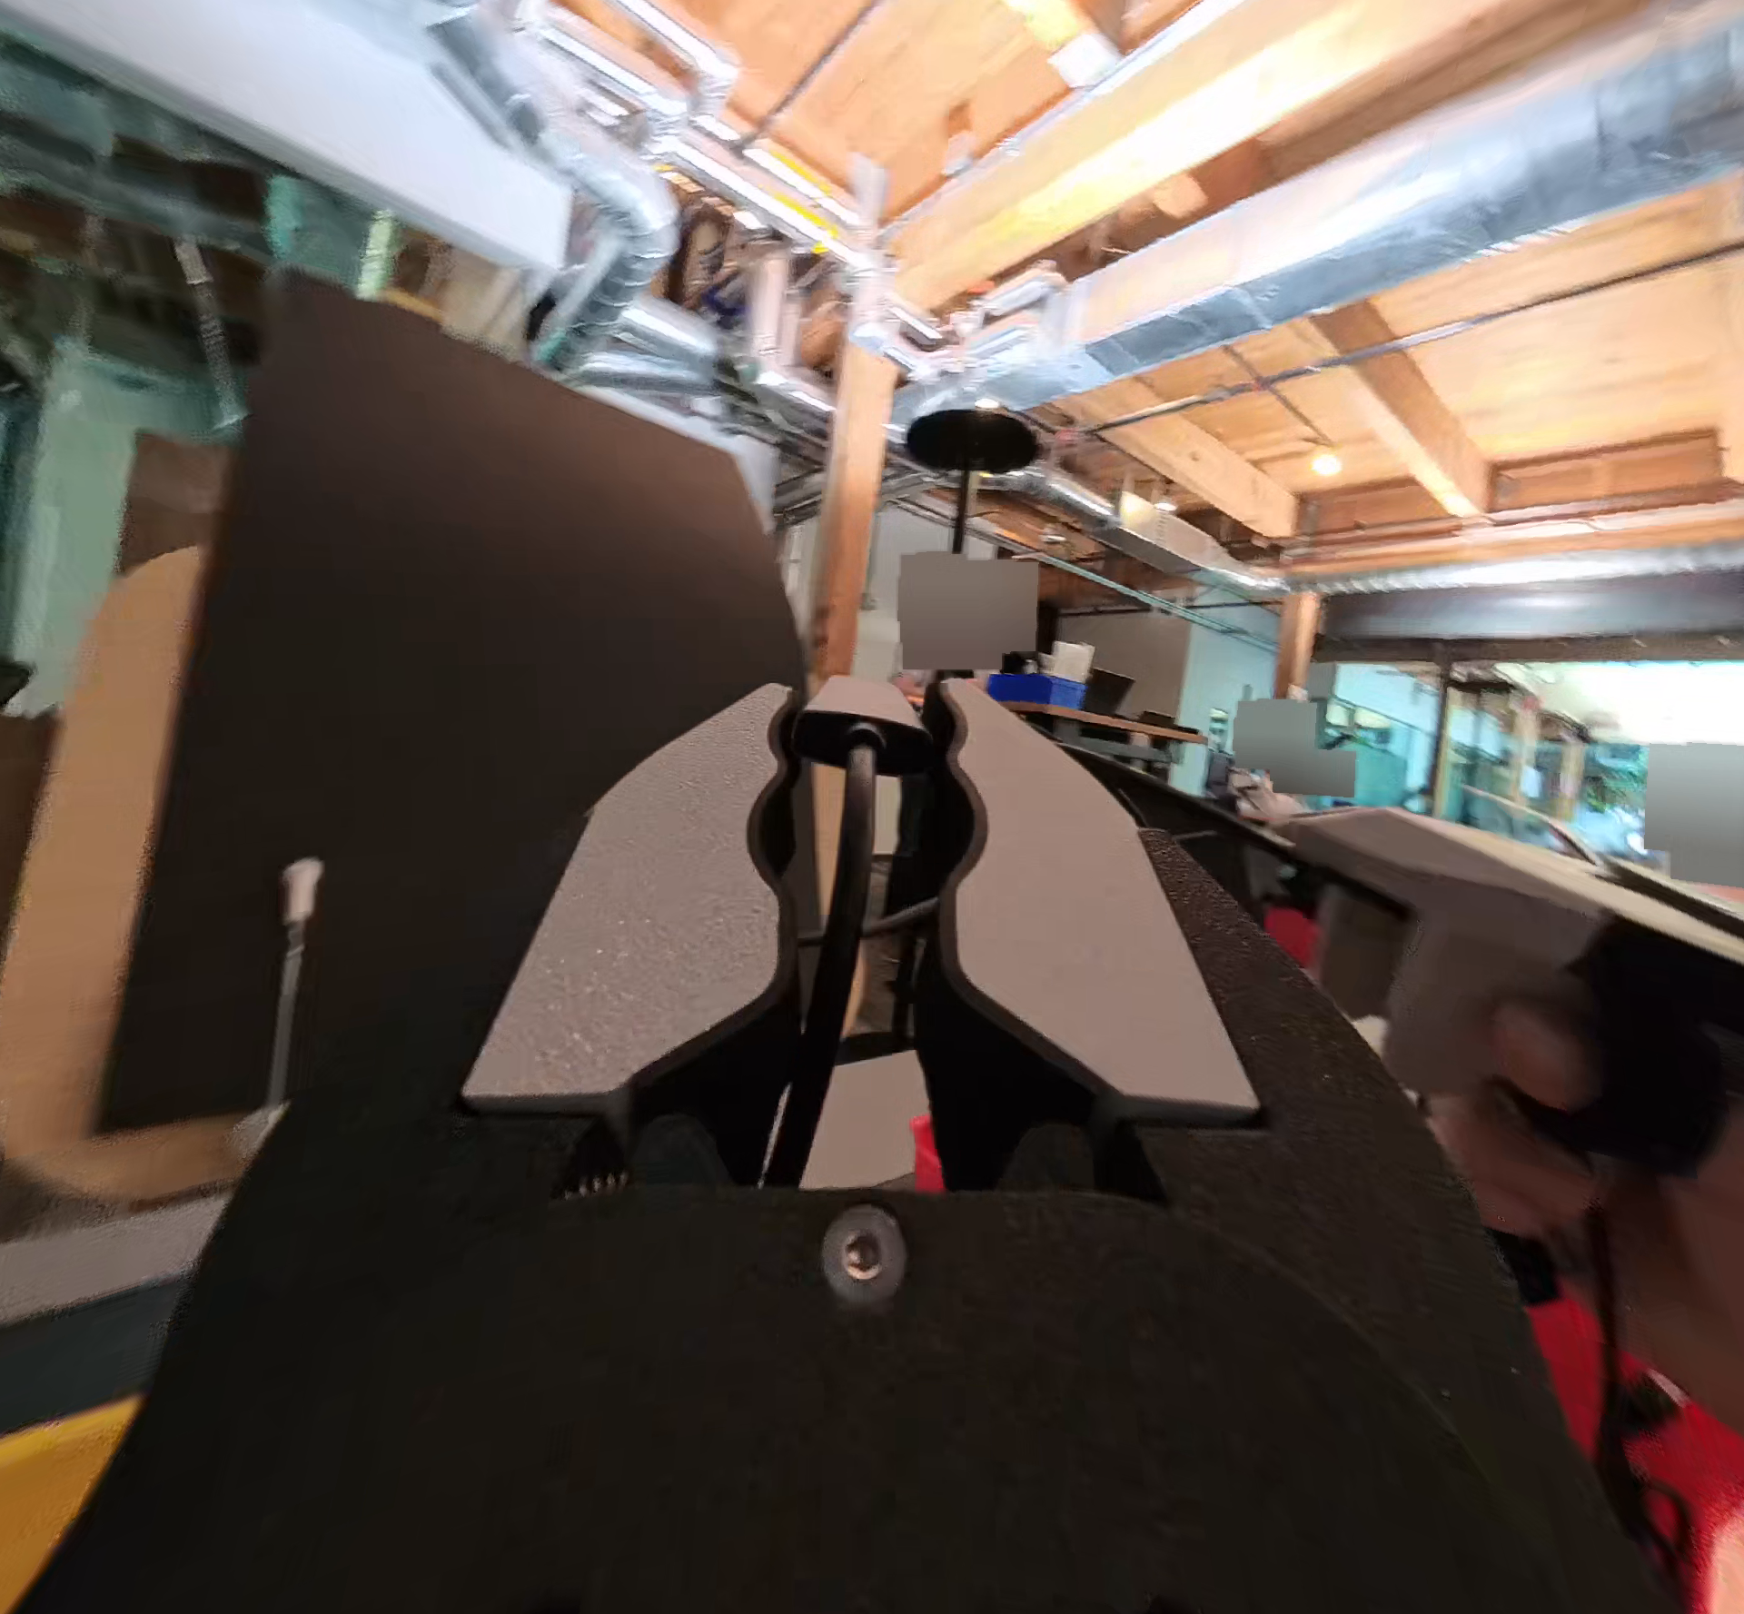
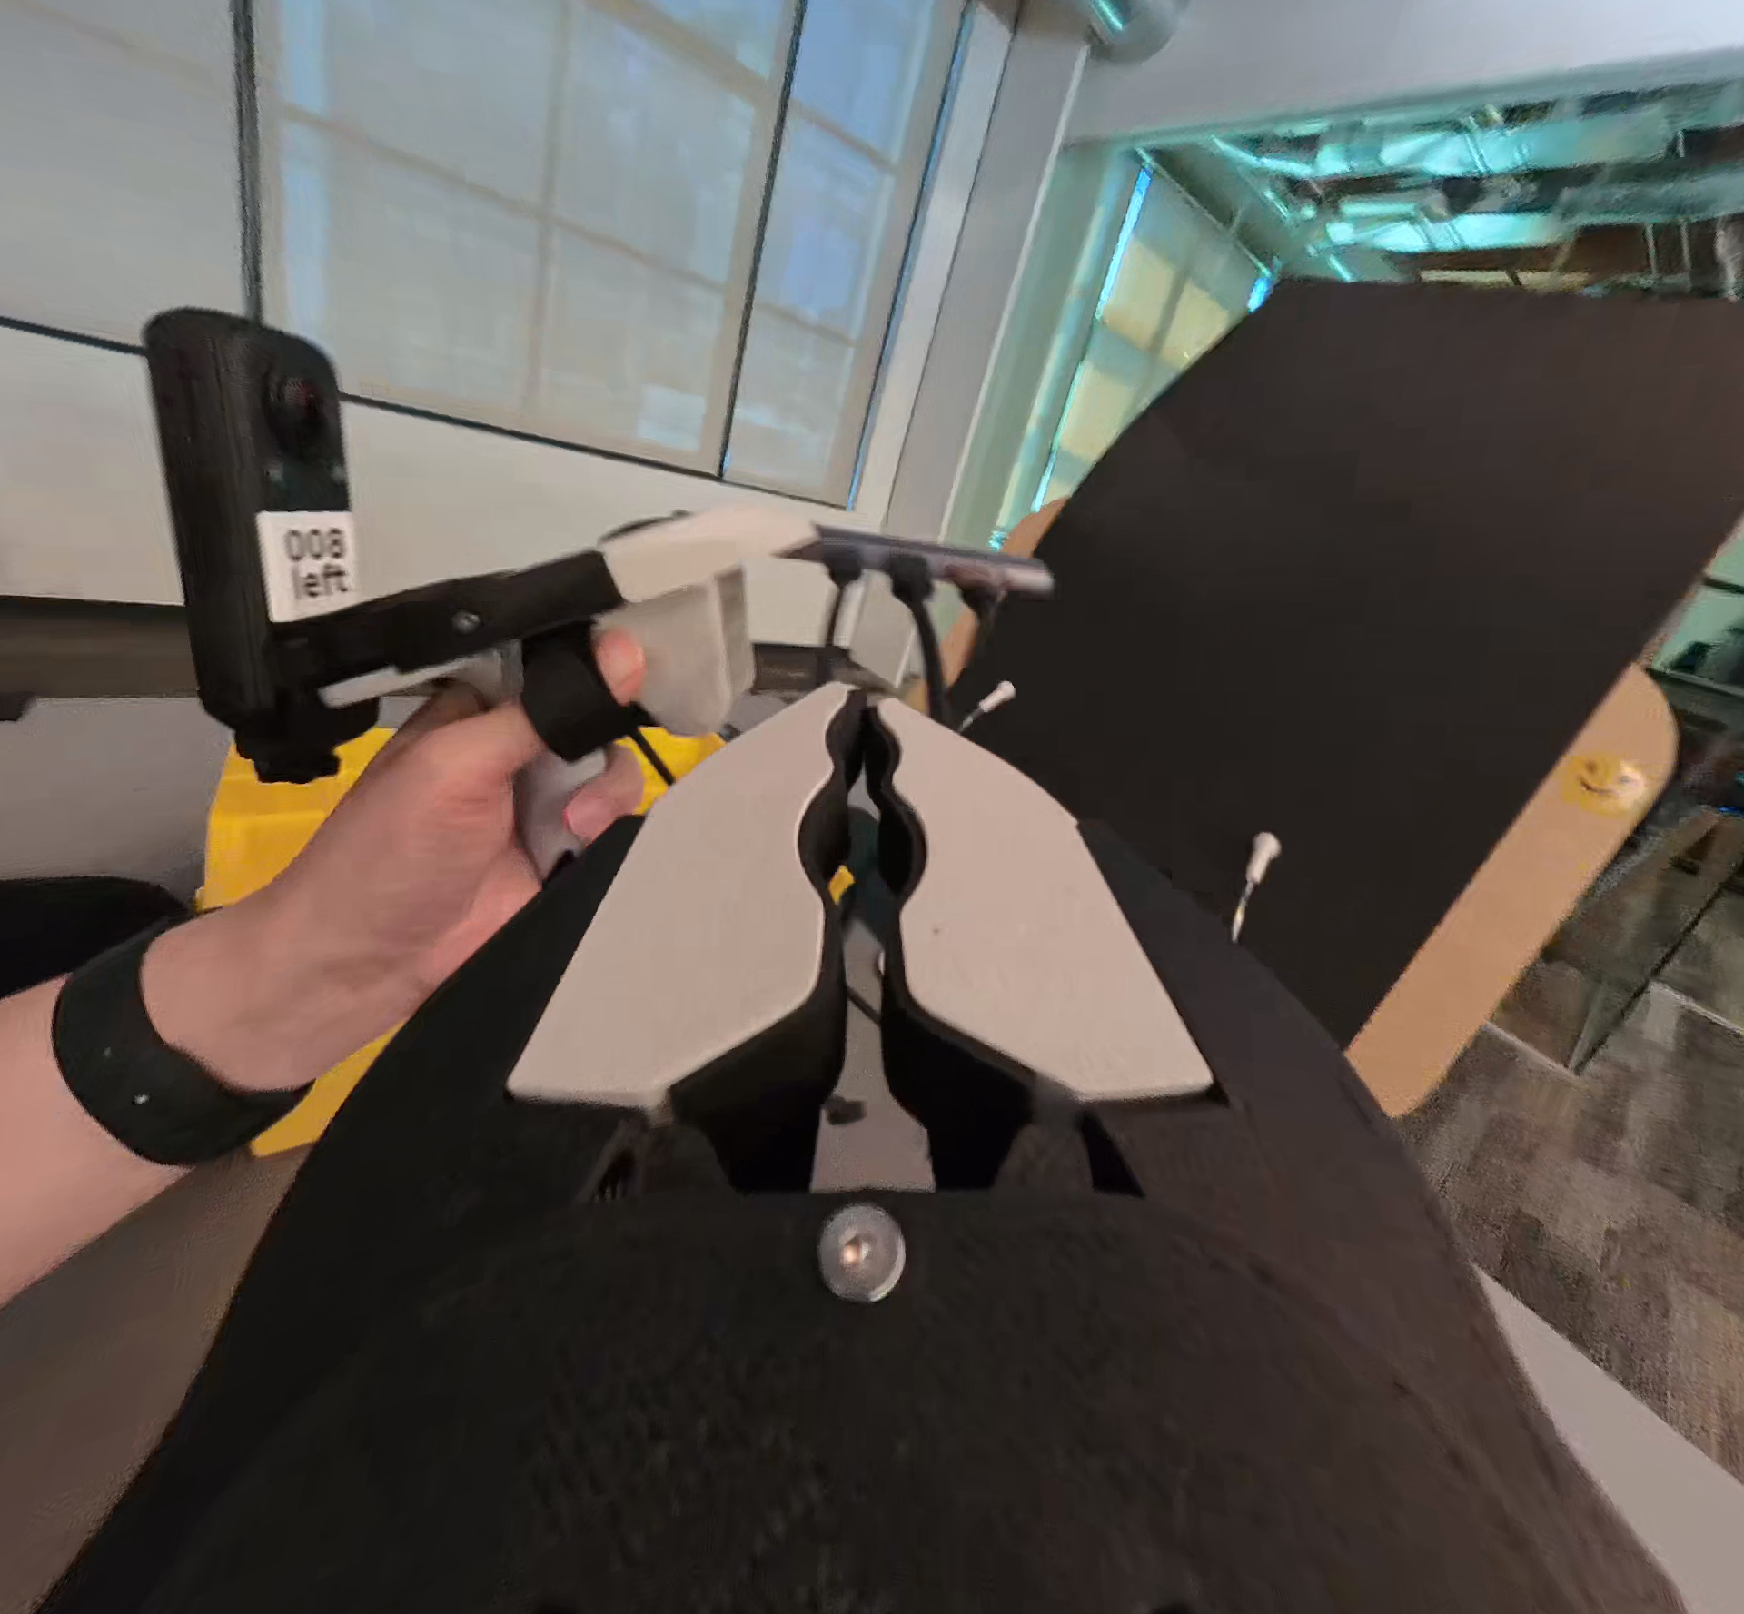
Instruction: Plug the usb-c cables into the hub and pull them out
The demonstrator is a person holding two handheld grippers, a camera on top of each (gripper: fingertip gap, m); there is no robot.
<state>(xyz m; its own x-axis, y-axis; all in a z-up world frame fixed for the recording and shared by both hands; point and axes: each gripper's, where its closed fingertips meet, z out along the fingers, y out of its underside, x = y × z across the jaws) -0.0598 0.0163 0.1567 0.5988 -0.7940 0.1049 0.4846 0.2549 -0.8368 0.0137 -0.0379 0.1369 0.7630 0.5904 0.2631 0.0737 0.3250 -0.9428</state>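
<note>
Pinching the flat grey metal hub [image 1: 861, 710] by its narrow end, the left gripper [image 1: 861, 724] holds it raised in the air, fingers closed onto its two edges, while a thick black cable [image 1: 835, 936] runs from the hub's near end back between them. In the right wrist view the hub [image 2: 930, 557] juts level from the left gripper [image 2: 802, 535], with three black plugs [image 2: 906, 573] seated along its underside and their leads hanging down. The right gripper [image 2: 863, 705] sits below these, fingers drawn almost together around nothing visible. The hub looks light, rigid and smooth, so likely to slip or twist when a plug is tugged; each plug is best taken by its short moulded body rather than its limp cord, and pulled straight along the port. Two loose white-tipped cable ends [image 2: 1260, 856] stand near a black tabletop [image 2: 1368, 625] with a pale wooden edge, seen tilted. A yellow bin [image 2: 259, 823], large windows, a timber ceiling [image 1: 1227, 106] and silver ducting [image 1: 1416, 248] surround the workspace.
</note>
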